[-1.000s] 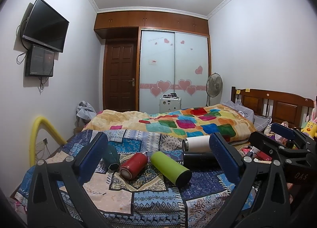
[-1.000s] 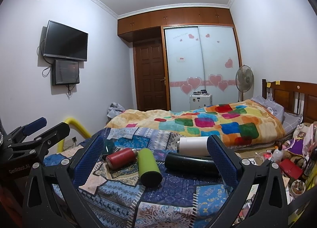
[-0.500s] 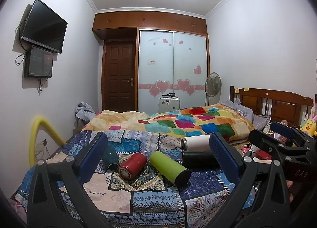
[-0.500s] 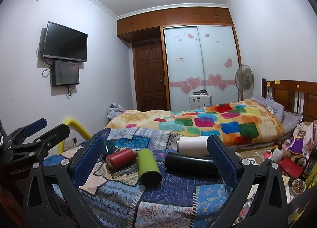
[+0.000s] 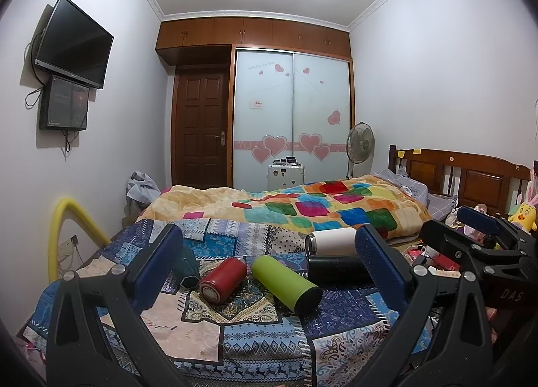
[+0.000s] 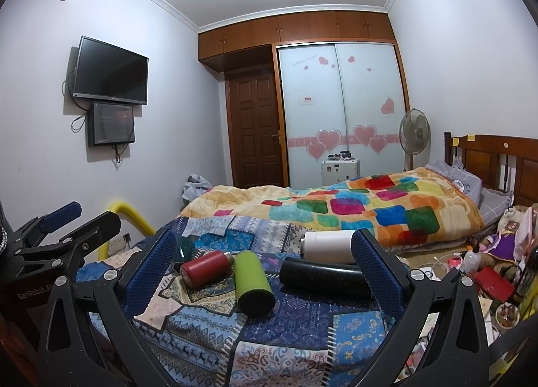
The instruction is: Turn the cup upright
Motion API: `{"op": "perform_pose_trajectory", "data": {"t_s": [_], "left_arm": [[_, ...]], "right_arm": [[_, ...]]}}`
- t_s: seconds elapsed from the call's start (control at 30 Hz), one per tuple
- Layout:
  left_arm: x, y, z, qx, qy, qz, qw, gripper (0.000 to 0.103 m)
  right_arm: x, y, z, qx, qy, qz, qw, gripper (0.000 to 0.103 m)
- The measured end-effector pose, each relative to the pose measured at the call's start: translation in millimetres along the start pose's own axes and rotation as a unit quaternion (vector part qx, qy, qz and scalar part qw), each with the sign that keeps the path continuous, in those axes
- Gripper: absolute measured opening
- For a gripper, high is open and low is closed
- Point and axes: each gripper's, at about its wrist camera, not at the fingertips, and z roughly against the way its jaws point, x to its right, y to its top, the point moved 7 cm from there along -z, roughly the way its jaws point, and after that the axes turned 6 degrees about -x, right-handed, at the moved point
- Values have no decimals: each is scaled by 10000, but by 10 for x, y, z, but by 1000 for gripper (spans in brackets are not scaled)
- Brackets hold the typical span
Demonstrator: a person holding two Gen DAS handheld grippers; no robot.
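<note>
Several cups lie on their sides on a patchwork cloth [image 5: 235,336]: a dark teal cup [image 5: 186,267], a red one [image 5: 222,281], a lime green one [image 5: 285,283], a black one [image 5: 336,269] and a white one [image 5: 331,241]. They also show in the right wrist view: red [image 6: 205,267], green [image 6: 252,283], black [image 6: 326,277], white [image 6: 328,246], teal [image 6: 185,249] half hidden by a finger. My left gripper [image 5: 269,272] is open and empty, short of the cups. My right gripper [image 6: 264,269] is open and empty too.
The cloth [image 6: 285,336] covers a low table in front of a bed [image 5: 302,205] with a colourful quilt. A yellow tube [image 5: 64,229] arches at the left wall. Clutter [image 6: 487,272] lies on the floor at the right. The other gripper shows in each view's edge [image 5: 477,252].
Both grippers have hardly shifted; the left view has drifted slightly. The cups have not moved.
</note>
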Motion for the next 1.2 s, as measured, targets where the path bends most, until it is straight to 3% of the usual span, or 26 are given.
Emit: {"op": "perform_pose_trajectory", "data": {"t_s": [0.6, 0.9, 1.2], "left_arm": [[-110, -95, -154, -120, -34, 109, 9999, 103], [-478, -383, -562, -560, 241, 269, 9978, 103], [-795, -784, -968, -1040, 431, 273, 9933, 103]], "right_arm": [[-52, -103, -230, -277, -55, 122, 9995, 103], [-117, -429, -945, -1249, 58, 533, 9907, 103], [-224, -755, -1855, -2449, 356, 1033, 9634, 100]]}}
